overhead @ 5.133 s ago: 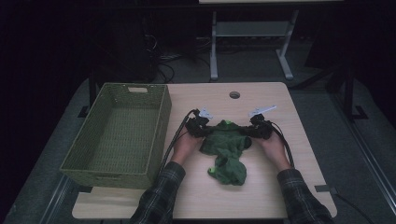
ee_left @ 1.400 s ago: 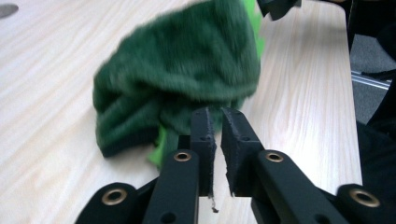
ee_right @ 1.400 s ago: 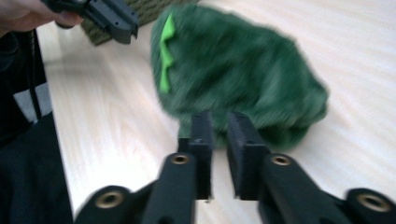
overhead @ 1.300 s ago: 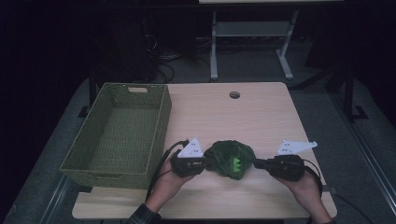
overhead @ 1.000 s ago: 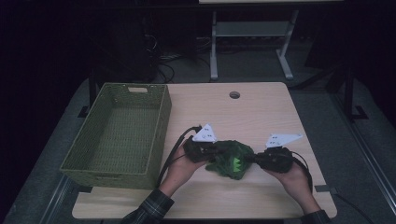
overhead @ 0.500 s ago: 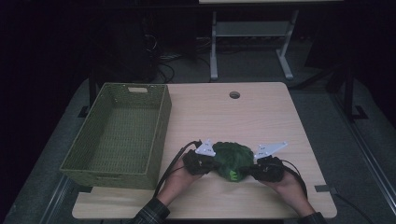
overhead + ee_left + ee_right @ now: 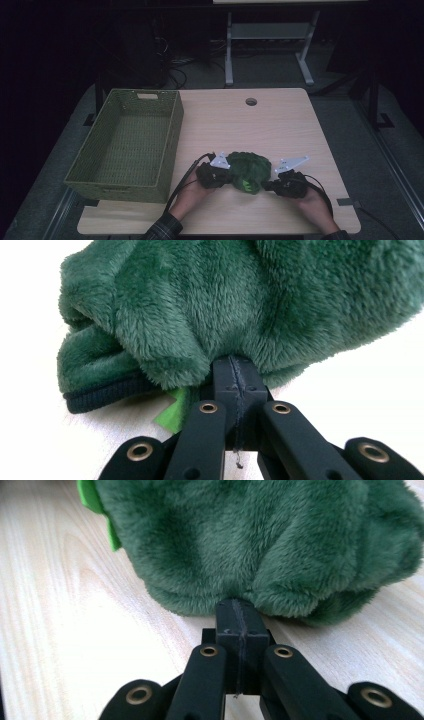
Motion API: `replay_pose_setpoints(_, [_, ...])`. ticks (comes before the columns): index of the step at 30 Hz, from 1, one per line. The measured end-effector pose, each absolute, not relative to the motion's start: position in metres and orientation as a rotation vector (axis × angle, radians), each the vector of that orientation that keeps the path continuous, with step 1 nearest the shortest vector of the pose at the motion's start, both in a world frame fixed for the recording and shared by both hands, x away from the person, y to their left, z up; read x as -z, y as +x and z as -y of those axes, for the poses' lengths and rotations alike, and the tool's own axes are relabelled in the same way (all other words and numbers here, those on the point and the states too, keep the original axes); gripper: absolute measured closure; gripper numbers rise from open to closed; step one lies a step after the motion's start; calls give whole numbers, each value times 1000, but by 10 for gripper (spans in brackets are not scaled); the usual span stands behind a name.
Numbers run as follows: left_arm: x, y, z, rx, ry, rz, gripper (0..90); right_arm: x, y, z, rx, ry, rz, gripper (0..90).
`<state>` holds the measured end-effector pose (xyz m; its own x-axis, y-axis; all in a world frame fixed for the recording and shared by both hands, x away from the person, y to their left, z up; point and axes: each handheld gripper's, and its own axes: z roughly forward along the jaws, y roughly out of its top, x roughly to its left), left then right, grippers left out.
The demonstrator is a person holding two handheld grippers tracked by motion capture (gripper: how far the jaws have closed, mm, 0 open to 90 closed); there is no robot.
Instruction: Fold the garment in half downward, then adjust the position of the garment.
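Fingers [image 7: 235, 390] of the left gripper [image 7: 212, 172] are pressing fully together, pinching an edge of the dark green fleece garment [image 7: 248, 170]; those [image 7: 239, 630] of the right gripper [image 7: 287, 182] are doing likewise opposite. Between them the bundle is lying on the pale wooden surface [image 7: 280, 125]. Left of the left fingers, a green woven basket [image 7: 172, 125] is standing.

place: lab or workshop — evidence: bare wooden table [image 7: 280, 125] | loose floor cables [image 7: 175, 75] | metal stand [image 7: 267, 40]
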<state>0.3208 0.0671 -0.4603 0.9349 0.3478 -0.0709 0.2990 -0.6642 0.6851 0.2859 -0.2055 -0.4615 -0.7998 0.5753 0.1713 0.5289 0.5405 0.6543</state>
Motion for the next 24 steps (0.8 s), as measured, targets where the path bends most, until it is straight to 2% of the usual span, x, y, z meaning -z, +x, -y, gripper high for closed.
replay_pose_setpoints(14, [465, 322, -64, -61, 2328, -466, 899, 467, 290, 184, -1106, 929, -2733, 899])
replay_pose_setpoints(21, [452, 318, -73, -102, 2291, -476, 863, 460, 283, 205, -1139, 967, -2687, 897])
replay_pose_setpoints(24, [444, 313, -80, -117, 2269, -478, 835, 452, 282, 219, -1179, 992, -2628, 860])
